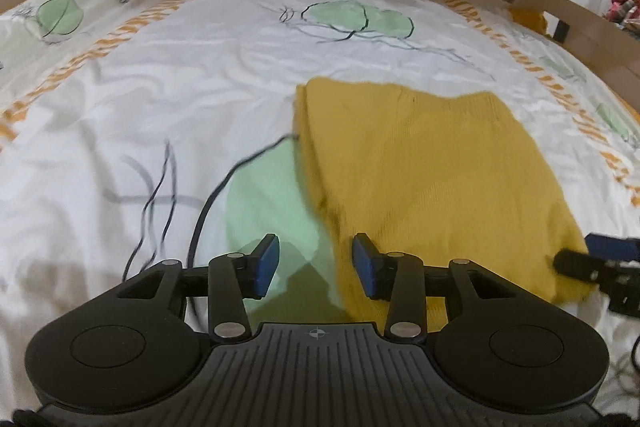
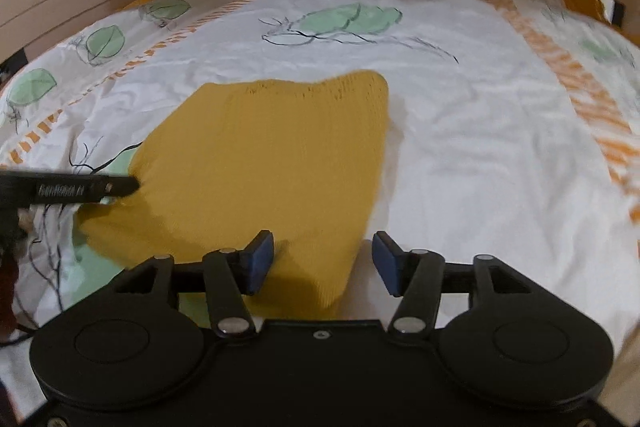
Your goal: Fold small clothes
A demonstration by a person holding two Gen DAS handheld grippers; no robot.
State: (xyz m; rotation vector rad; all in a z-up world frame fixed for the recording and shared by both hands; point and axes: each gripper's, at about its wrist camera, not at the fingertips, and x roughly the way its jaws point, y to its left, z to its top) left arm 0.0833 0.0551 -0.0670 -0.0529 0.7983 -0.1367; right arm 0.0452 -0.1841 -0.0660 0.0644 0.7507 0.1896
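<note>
Lying folded on the bedsheet (image 1: 200,75), the yellow knit (image 1: 432,167) has both grippers at its near edge, left gripper (image 1: 315,265) and right gripper (image 2: 323,263) parted, gripping nothing.

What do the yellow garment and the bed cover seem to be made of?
Yellow garment: likely knitted yarn, matte; fine vertical ribs and small holes along its far edge.
Bed cover: probably thin woven cotton, matte; sharp fine creases, flat printed leaves.
</note>
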